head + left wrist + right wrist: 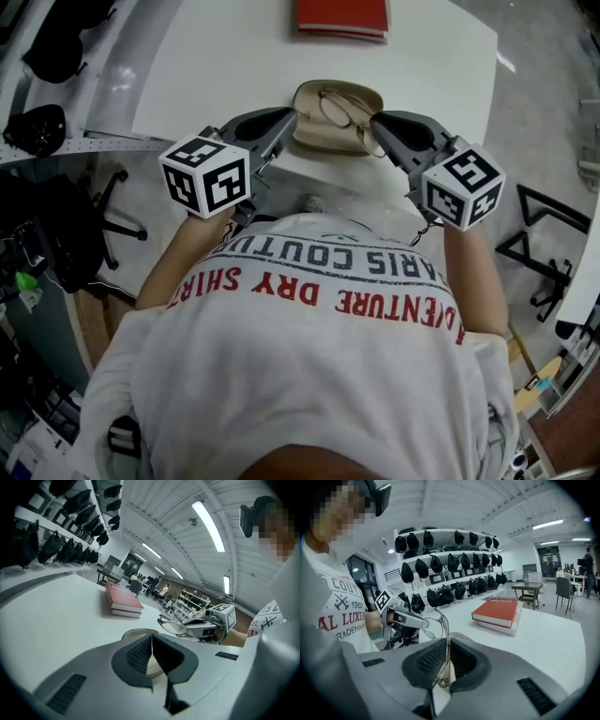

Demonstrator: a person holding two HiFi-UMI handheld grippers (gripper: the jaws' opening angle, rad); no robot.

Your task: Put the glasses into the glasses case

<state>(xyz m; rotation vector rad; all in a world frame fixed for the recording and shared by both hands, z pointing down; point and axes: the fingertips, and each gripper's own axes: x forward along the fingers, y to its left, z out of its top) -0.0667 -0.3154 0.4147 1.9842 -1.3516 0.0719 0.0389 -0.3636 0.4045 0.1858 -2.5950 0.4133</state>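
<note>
the right hand-held gripper [448,648] pinches one temple of the thin-framed, clear-lensed glasses [446,627]. they hang just over the open tan oval glasses case [323,141] on the white worktop [216,56]. the left hand-held gripper [152,641], jaws pressed together, seems to nip the case's rim. held by one slim arm, the glasses could swivel or slip and land across the rim. a sideways tug from the left might skid the case out from under them.
</note>
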